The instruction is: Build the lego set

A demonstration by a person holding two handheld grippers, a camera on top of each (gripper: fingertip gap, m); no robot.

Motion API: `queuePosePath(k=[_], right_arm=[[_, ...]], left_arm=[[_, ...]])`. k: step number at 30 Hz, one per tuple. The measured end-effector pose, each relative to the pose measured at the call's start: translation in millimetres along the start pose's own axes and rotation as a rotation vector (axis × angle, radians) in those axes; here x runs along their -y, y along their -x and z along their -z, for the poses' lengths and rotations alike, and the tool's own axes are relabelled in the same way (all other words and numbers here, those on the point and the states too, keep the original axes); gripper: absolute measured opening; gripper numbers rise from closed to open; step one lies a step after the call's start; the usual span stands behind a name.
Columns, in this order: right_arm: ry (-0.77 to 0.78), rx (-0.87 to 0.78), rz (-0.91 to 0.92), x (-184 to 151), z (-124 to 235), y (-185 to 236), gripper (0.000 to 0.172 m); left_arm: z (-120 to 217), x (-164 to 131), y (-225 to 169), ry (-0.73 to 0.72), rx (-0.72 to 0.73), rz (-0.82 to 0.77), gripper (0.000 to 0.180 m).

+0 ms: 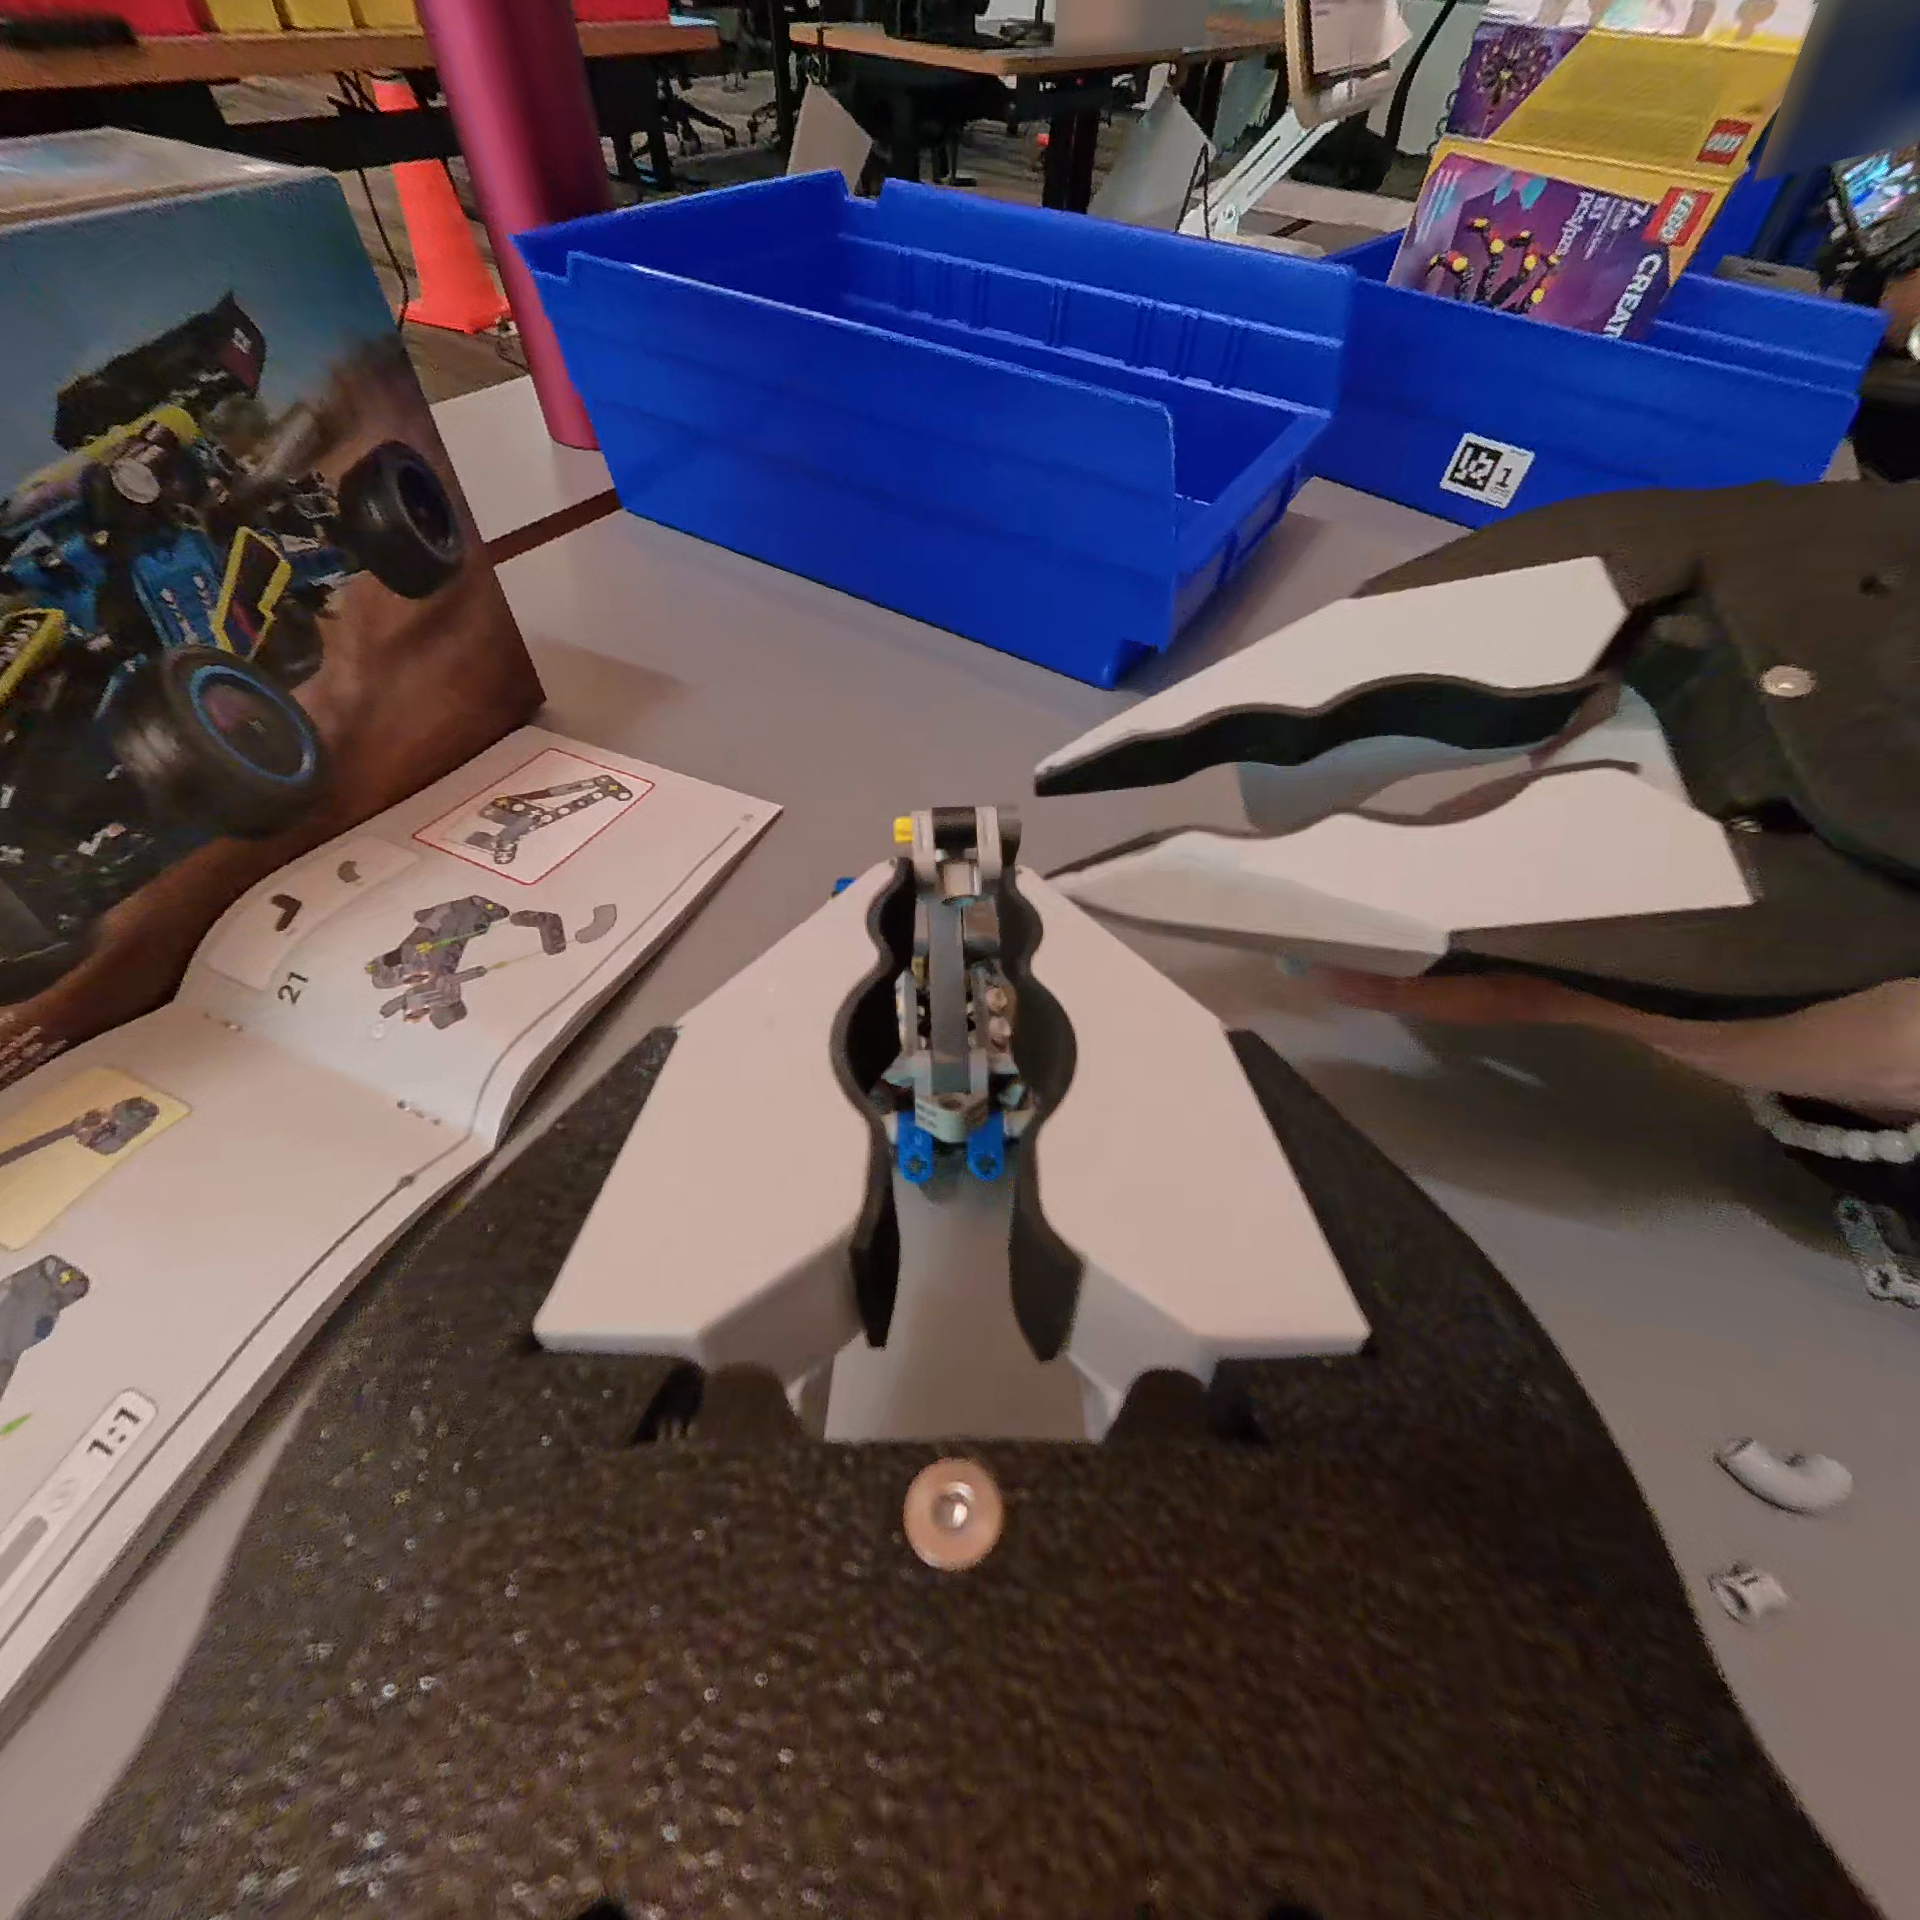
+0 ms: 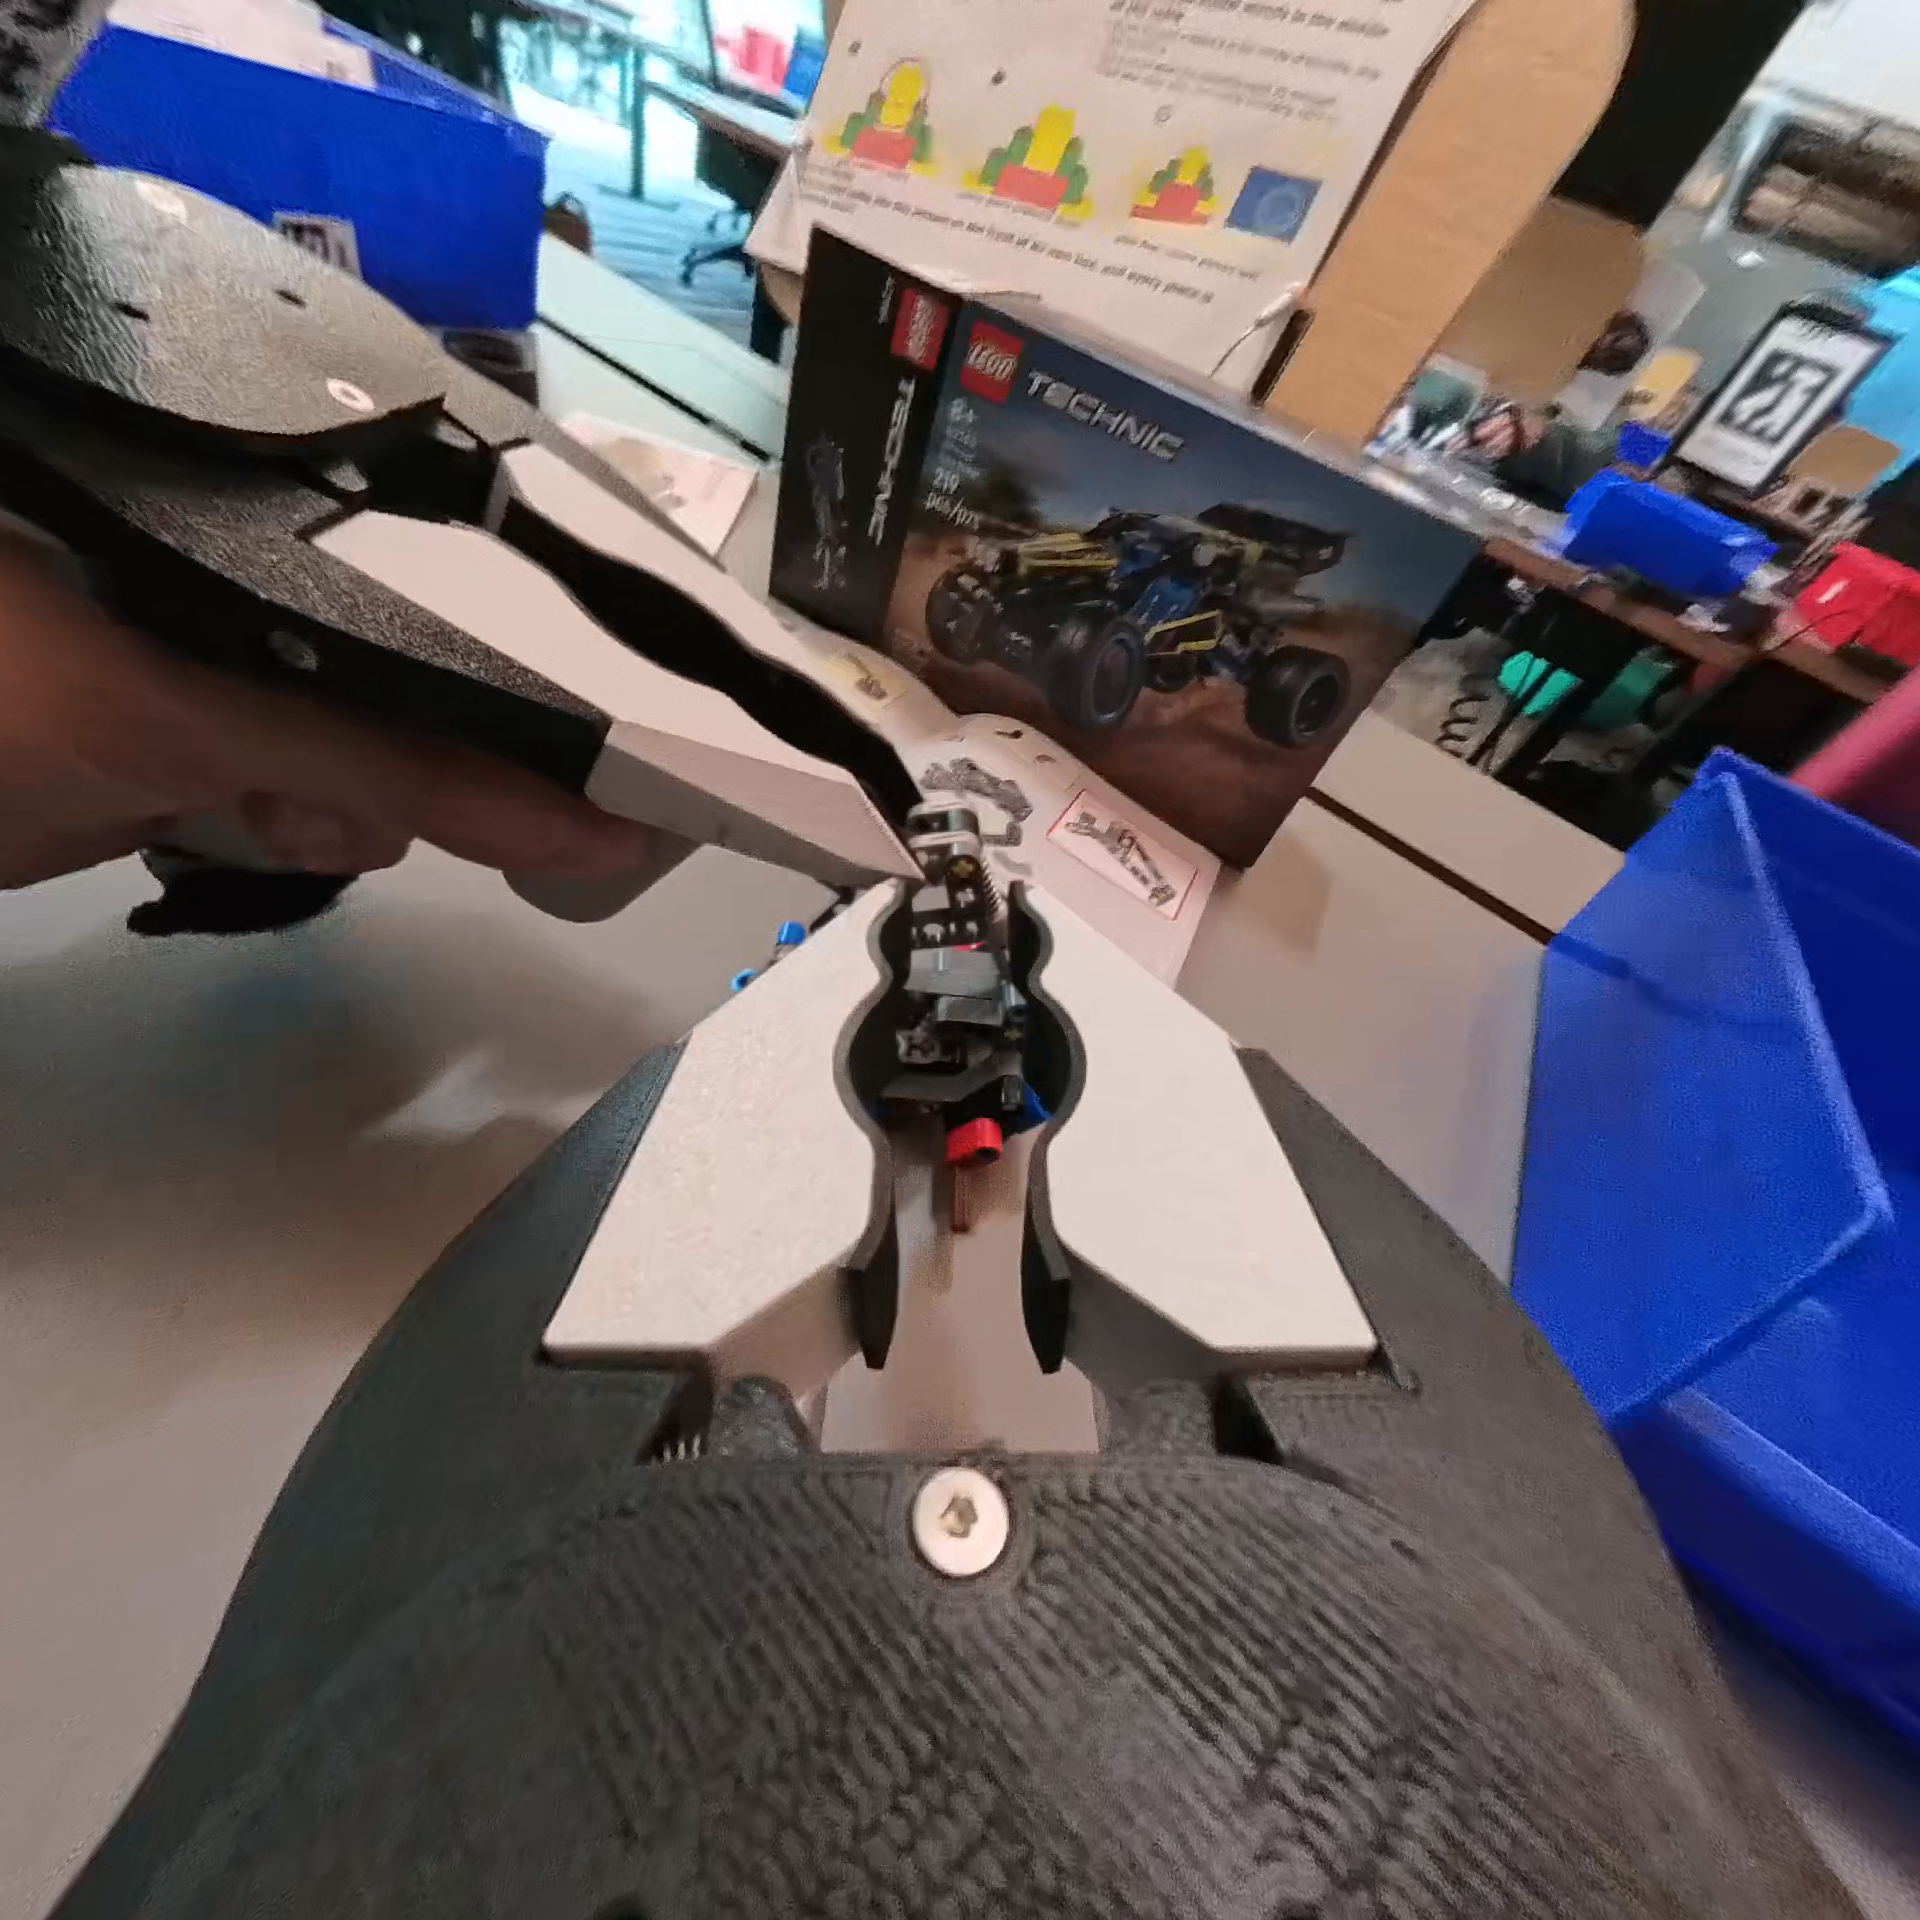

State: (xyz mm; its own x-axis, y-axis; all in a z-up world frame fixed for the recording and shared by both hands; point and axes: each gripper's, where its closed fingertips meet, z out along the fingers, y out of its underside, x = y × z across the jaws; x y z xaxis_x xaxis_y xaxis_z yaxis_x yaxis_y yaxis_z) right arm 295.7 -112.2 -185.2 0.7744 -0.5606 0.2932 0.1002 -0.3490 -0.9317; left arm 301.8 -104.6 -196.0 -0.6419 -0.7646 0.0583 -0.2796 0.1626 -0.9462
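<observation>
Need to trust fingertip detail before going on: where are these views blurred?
Left wrist view: brick assembly sharp; right gripper smeared along its lower finger. Right wrist view: soft overall, table and blue bin smeared. Both views fisheye-bent.

Magenta column (image 1: 509, 187), wooden desks (image 1: 343, 52), grey table (image 1: 831, 675)

Both wrist views closely face one brick assembly (image 1: 956, 977).

Printed writing, not repeated here, stands on the dark cardboard box with a buggy picture (image 2: 1091, 582), on the open white paper booklet (image 1: 312, 1039) lying before it, and on a small white tag (image 1: 1486, 470) on a blue plastic bin (image 1: 1662, 416) at the tabletop's far edge.
</observation>
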Motion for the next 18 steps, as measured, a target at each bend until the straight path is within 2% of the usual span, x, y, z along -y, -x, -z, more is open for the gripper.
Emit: queuePosePath(k=[5,8,14,18], right_arm=[[-0.017,0.026,0.063,0.3,-1.1,-0.6,0.007],[0.006,0.033,0.086,-4.8,-2.3,-1.9,0.010],[0.039,0.046,0.154,-9.2,-2.0,2.9,0.004],[0.066,0.019,0.128,-8.3,-0.2,2.2,0.002]], left_arm=[[0.1,0.0,-2.6,0.004,-0.031,-0.001,0.012],[-1.4,-4.7,-4.7,0.034,-0.068,-0.004,0.012],[-2.4,-8.9,-6.5,0.065,-0.144,0.006,0.012],[-1.0,-4.4,-3.9,0.038,-0.121,-0.025,0.012]])
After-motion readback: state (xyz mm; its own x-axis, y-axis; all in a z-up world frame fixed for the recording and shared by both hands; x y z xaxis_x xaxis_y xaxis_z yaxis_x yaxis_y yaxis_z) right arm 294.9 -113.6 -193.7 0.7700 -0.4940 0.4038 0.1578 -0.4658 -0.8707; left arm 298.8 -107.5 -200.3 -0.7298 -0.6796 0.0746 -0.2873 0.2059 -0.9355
